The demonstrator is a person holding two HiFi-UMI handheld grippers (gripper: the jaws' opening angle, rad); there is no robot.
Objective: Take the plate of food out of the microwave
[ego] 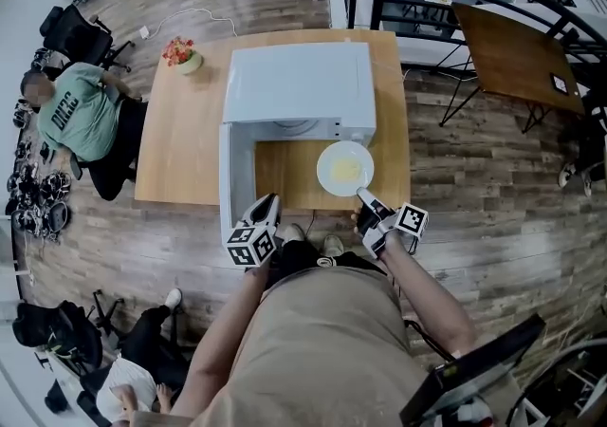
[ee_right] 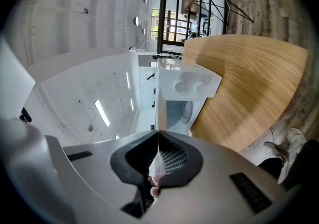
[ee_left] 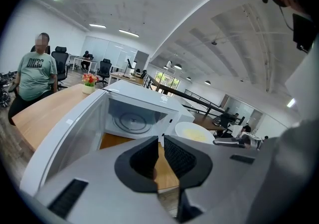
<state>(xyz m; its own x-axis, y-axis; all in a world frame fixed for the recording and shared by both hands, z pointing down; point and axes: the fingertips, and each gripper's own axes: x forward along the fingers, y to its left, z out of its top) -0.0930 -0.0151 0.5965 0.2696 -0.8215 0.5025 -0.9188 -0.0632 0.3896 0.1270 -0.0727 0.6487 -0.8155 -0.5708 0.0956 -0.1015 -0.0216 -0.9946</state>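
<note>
While the right gripper (ego: 361, 194) clamps its rim, round glossy white plate (ego: 327, 159) bears pale yellow food (ego: 347, 170) | left gripper (ego: 270, 198) jaws slightly apart, empty

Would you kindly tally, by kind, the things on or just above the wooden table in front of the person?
Microwave: 1
Plate of food: 1
Pot of flowers: 1
Total: 3
</note>
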